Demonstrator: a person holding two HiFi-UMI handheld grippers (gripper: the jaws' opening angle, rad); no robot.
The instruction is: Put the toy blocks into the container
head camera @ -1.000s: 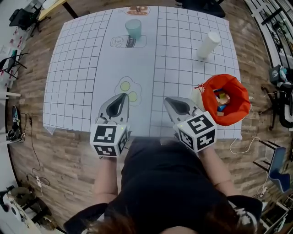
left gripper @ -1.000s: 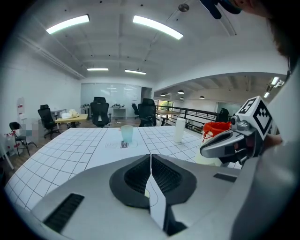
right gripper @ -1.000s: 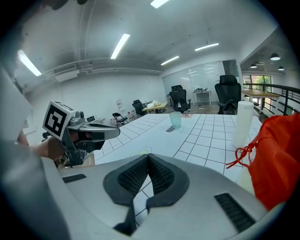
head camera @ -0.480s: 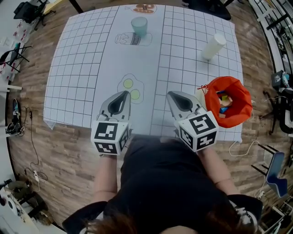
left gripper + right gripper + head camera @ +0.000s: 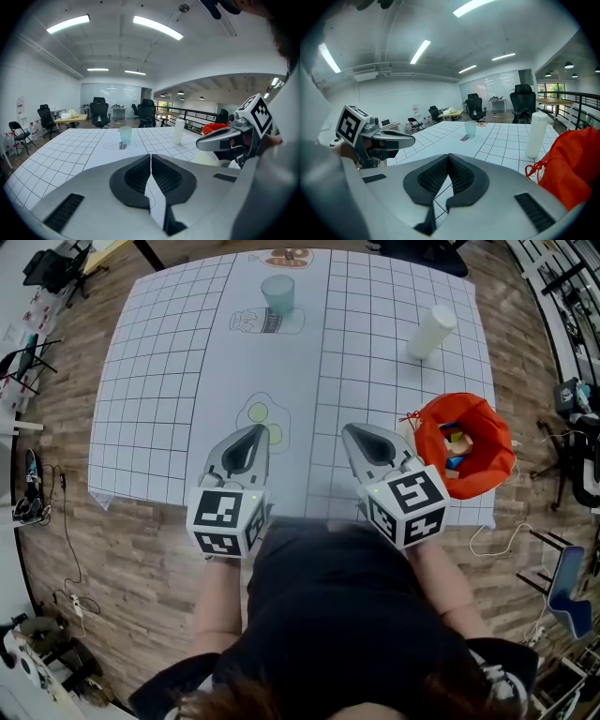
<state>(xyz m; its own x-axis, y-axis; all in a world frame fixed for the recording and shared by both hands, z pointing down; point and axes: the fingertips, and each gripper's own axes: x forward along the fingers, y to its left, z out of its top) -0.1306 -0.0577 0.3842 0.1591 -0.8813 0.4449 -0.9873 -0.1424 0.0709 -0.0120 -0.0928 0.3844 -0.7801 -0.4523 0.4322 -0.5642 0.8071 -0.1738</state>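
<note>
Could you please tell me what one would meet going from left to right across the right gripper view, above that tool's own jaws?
left tool → translucent cup → white cylinder → orange bag

- Cup (image 5: pixel 277 293) stands at the table's (image 5: pixel 159 381) 12 o'clock edge.
- Cylinder (image 5: pixel 430 331) at 2 o'clock.
- Container (image 5: pixel 464 444) at 4 o'clock, apparently with toy blocks (image 5: pixel 457 440) inside.

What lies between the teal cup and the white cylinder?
Nothing: only bare gridded sheet runs between the teal cup and the white cylinder, as the head view shows.
</note>
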